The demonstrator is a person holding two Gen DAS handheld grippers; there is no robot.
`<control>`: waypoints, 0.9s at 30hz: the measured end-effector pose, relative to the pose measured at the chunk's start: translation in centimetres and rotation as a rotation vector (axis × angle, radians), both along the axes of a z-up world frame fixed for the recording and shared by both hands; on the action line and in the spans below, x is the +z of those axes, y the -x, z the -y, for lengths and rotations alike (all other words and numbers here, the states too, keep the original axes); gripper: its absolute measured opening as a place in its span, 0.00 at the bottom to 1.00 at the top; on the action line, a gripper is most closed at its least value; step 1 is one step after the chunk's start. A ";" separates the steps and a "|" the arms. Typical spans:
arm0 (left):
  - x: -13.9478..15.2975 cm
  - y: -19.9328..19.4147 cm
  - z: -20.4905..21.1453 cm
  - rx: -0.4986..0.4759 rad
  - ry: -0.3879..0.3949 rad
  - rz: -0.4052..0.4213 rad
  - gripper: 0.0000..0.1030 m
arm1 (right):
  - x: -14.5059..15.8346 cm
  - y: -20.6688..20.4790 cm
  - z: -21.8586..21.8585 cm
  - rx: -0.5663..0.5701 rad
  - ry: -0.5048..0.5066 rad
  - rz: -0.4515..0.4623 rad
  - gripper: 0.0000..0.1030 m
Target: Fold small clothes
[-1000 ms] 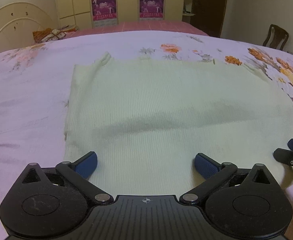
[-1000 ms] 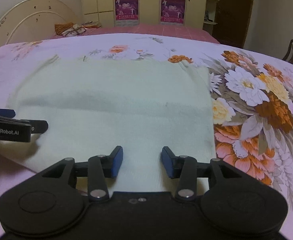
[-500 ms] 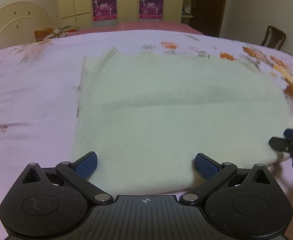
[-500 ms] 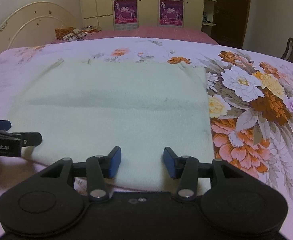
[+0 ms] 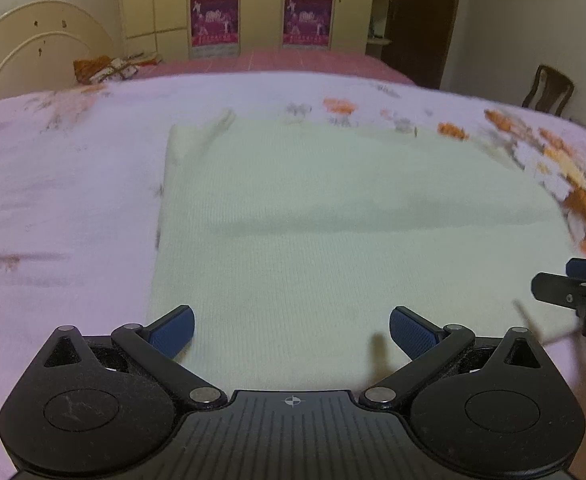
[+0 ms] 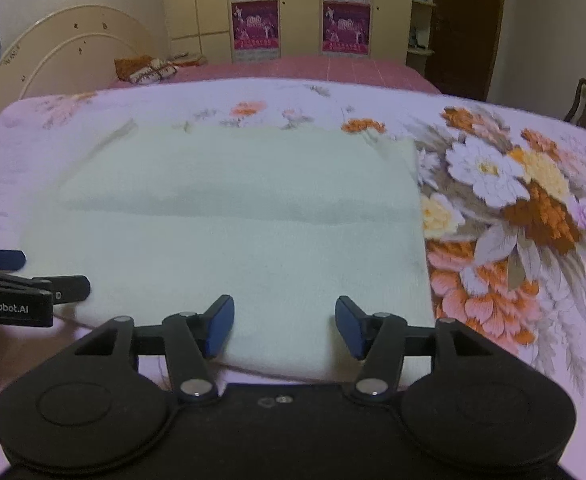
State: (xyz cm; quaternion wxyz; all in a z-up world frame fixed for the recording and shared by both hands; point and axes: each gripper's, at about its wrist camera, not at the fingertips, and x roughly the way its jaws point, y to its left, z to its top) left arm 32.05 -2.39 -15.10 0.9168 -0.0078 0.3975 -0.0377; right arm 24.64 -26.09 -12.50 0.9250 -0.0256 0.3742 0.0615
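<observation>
A pale cream knitted garment (image 5: pixel 333 220) lies flat on a bed covered by a pink flowered sheet (image 5: pixel 53 200). It is folded into a broad rectangle with fine ribbing, and a faint crease runs across its middle from side to side. At its far left corner a narrow strip of fabric sticks out at an angle.

In the left wrist view the garment fills the centre of the frame. The left gripper (image 5: pixel 291 326) sits at the lower centre with its blue-padded jaws spread wide over the garment's near edge; nothing is held between them. The tip of the right gripper (image 5: pixel 577 292) shows at the right edge, beside the garment's near right corner.

In the right wrist view the right gripper (image 6: pixel 285 326) is at the lower centre, above the near edge of the garment, close to its right side. Its jaws are opening, with only the flat cloth below them and the pads not pressing on it. At the left edge the left gripper's arm carries a white label, "GenRobot.AI" (image 6: pixel 1 306).
</observation>
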 end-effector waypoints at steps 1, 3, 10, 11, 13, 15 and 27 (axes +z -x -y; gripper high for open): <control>0.3 -0.4 0.0 0.000 0.004 0.007 1.00 | 0.3 -0.3 0.0 -0.001 -0.005 0.010 0.54; 0.9 -1.6 0.1 0.006 0.018 0.016 1.00 | 0.9 -1.1 -0.1 -0.002 -0.017 0.024 0.54; 1.1 -6.9 0.6 0.042 0.005 0.039 1.00 | 1.6 -5.9 -1.8 0.033 -0.003 0.058 0.54; 0.9 -7.6 0.5 0.050 0.000 0.034 1.00 | 1.5 -6.6 -1.9 0.037 -0.005 0.056 0.54; 0.3 -9.0 0.2 0.073 -0.014 0.024 1.00 | 1.2 -7.9 -2.2 0.032 -0.015 0.054 0.54; -0.7 -10.3 -0.4 0.097 -0.021 -0.001 1.00 | 0.9 -9.0 -2.5 0.032 -0.011 0.050 0.54; -1.8 -11.4 -1.3 0.123 -0.025 -0.013 1.00 | -2.1 -10.8 -1.2 0.010 0.036 0.018 0.69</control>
